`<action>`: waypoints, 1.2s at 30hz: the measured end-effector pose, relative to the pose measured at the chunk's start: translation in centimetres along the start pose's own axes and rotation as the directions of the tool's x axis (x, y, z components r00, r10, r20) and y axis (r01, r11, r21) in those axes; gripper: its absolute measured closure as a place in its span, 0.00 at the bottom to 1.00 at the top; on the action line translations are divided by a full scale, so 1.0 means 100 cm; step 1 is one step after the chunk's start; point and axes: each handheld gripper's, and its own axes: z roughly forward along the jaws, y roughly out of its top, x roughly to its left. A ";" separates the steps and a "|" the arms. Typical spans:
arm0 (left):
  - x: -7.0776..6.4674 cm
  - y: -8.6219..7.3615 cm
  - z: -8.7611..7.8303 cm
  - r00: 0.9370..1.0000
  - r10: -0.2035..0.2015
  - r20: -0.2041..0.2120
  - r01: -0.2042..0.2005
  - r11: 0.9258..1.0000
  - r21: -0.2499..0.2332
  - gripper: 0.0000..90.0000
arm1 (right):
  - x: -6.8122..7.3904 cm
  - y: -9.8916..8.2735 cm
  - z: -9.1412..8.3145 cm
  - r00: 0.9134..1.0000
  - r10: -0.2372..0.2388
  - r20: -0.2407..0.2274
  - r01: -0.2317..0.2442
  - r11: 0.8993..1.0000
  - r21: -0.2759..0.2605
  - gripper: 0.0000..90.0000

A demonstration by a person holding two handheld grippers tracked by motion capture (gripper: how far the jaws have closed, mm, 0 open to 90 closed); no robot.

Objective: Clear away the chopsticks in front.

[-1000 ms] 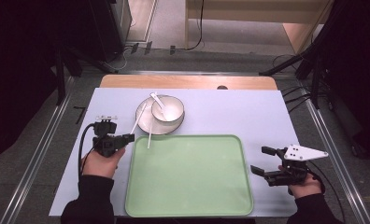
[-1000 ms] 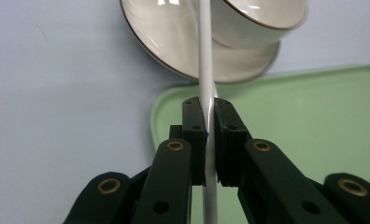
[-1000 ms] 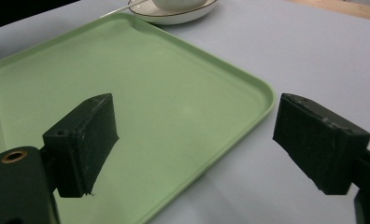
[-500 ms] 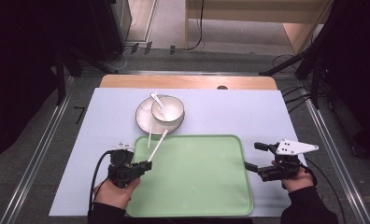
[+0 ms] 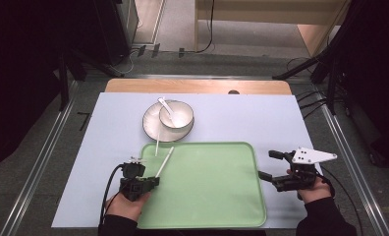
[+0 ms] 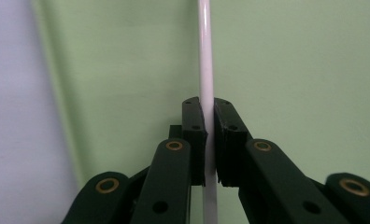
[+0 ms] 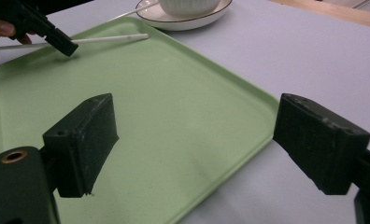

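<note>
My left gripper sits low over the left edge of the green tray, shut on a white chopstick that points up toward the plate. In the left gripper view the jaws pinch the chopstick above the tray. A second chopstick lies from the plate's rim to the tray's far edge. My right gripper is open at the tray's right edge, with nothing between its pads. The right gripper view shows the left gripper and its chopstick across the tray.
A white bowl with a white spoon stands on a dark-rimmed plate just beyond the tray. All of this rests on a pale blue mat. A wooden strip runs along the table's far edge.
My left gripper has come down and toward the person, from the mat left of the plate to the tray's left edge, carrying the chopstick. The right gripper has barely shifted.
</note>
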 end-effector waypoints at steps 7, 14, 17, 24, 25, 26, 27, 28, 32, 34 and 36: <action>0.002 0.001 0.004 0.999 0.020 -0.029 -0.019 1.000 0.005 0.90 | 0.001 0.000 0.000 1.000 0.000 -0.003 0.000 1.000 0.001 0.16; 0.000 0.002 0.003 0.996 0.057 -0.073 -0.056 0.998 0.009 0.85 | 0.001 0.000 0.000 1.000 0.001 -0.003 -0.001 1.000 0.004 0.16; 0.003 0.003 0.002 0.995 0.053 -0.089 -0.052 0.999 0.011 0.84 | 0.001 0.000 0.000 1.000 0.001 -0.002 -0.001 1.000 0.004 0.16; 0.016 0.009 -0.004 1.000 0.021 -0.017 -0.021 1.000 0.013 0.73 | 0.001 -0.001 -0.001 1.000 -0.002 -0.002 0.002 1.000 0.002 0.16; 0.016 0.011 -0.007 1.000 0.026 -0.003 -0.026 1.000 0.004 0.71 | 0.002 -0.001 -0.001 1.000 -0.001 -0.003 0.001 1.000 0.002 0.16; 0.017 0.013 -0.010 0.999 0.043 0.019 -0.043 0.999 -0.016 0.67 | 0.002 -0.001 -0.001 1.000 0.000 -0.003 0.000 1.000 0.002 0.16; 0.017 0.013 -0.010 0.999 0.043 0.019 -0.043 0.999 -0.016 0.64 | 0.002 -0.001 -0.001 1.000 0.000 -0.003 0.000 1.000 0.002 0.16; 0.018 0.017 -0.013 0.997 0.064 0.040 -0.063 0.997 -0.037 0.60 | 0.002 -0.001 -0.002 1.000 0.000 -0.002 0.000 1.000 0.003 0.16; 0.019 0.029 -0.015 0.993 0.105 0.050 -0.102 0.992 -0.069 0.50 | 0.002 -0.002 -0.004 1.000 0.002 0.003 -0.002 1.000 0.002 0.16; 0.019 0.037 -0.017 0.991 0.121 0.062 -0.116 0.990 -0.083 0.47 | 0.002 -0.003 -0.005 1.000 0.003 0.005 -0.003 1.000 0.004 0.16; 0.017 0.045 -0.019 0.988 0.141 0.066 -0.134 0.985 -0.105 0.45 | 0.003 -0.003 -0.005 1.000 0.004 0.008 -0.004 1.000 0.003 0.16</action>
